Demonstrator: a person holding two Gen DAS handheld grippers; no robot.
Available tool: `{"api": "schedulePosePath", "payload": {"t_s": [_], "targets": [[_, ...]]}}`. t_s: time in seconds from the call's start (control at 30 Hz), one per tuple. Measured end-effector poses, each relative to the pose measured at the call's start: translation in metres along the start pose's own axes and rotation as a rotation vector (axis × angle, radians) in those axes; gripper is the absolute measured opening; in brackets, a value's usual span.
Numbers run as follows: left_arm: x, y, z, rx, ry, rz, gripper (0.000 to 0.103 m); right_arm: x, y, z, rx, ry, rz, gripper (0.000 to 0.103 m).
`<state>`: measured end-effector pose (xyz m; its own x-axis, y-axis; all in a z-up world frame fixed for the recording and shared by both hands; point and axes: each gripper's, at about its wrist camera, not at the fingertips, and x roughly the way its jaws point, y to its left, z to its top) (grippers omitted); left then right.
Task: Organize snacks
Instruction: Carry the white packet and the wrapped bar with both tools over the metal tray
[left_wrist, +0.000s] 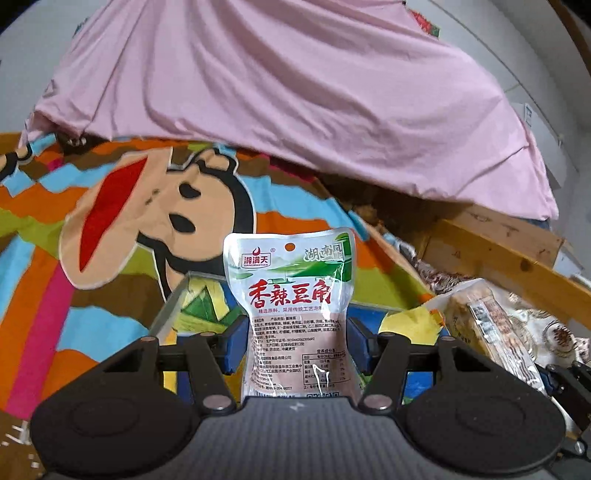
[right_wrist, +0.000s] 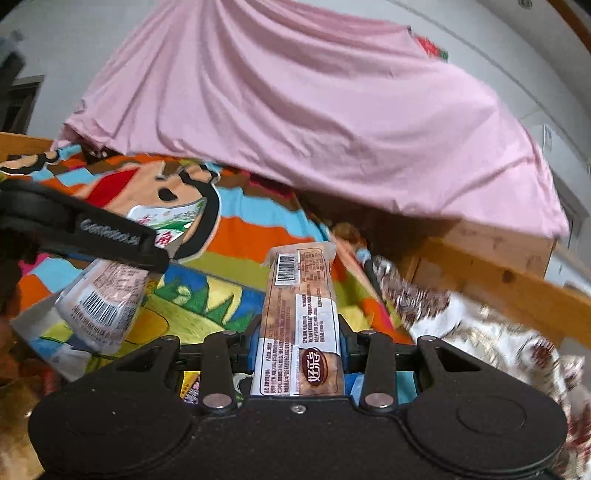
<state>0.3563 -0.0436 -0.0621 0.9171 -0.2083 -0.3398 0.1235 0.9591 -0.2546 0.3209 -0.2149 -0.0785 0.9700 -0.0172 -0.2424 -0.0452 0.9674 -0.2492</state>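
A big pink sheet (left_wrist: 295, 92) hung across the back, full of folds. Under it lay a bright blanket (left_wrist: 48, 258) with stripes of orange, blue and green, and a cartoon face (left_wrist: 159, 214) with a red mouth on it. A wooden bed frame (right_wrist: 498, 273) ran along the right side. A flowery brown and white cloth (right_wrist: 480, 332) lay beside the wood.

**Left wrist view: pouch clamped upright**

Left tongs (left_wrist: 297, 343) closed on a white snack pouch (left_wrist: 293, 295) with red lettering; blue pads press its lower sides. Pouch stands upright, top edge free. Behind it, a cartoon-print bedsheet (left_wrist: 110, 221) with a clear plastic box (left_wrist: 177, 306) on it. Pink cloth (left_wrist: 295, 92) draped beyond. At right, a long biscuit pack (left_wrist: 491, 332) held in the right tongs (left_wrist: 557, 380), near a wooden bed rail (left_wrist: 517, 266).
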Motion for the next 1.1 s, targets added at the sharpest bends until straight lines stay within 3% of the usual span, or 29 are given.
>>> {"api": "schedulePosePath", "payload": {"t_s": [0.23, 0.8, 0.97, 1.1], "targets": [[0.028, 0.010, -0.017, -0.046, 0.111, 0.003, 0.061, 0.042, -0.005, -0.020, 0.072, 0.163, 0.045, 0.040], [0.051, 0.009, -0.030, -0.004, 0.226, 0.051, 0.063, 0.067, 0.001, -0.033, 0.082, 0.245, 0.072, 0.040], [0.056, 0.007, -0.033, -0.002, 0.263, 0.042, 0.072, 0.069, 0.002, -0.032, 0.087, 0.252, 0.067, 0.050], [0.049, 0.006, -0.028, -0.007, 0.243, 0.035, 0.081, 0.060, -0.007, -0.021, 0.124, 0.217, 0.053, 0.067]]}}
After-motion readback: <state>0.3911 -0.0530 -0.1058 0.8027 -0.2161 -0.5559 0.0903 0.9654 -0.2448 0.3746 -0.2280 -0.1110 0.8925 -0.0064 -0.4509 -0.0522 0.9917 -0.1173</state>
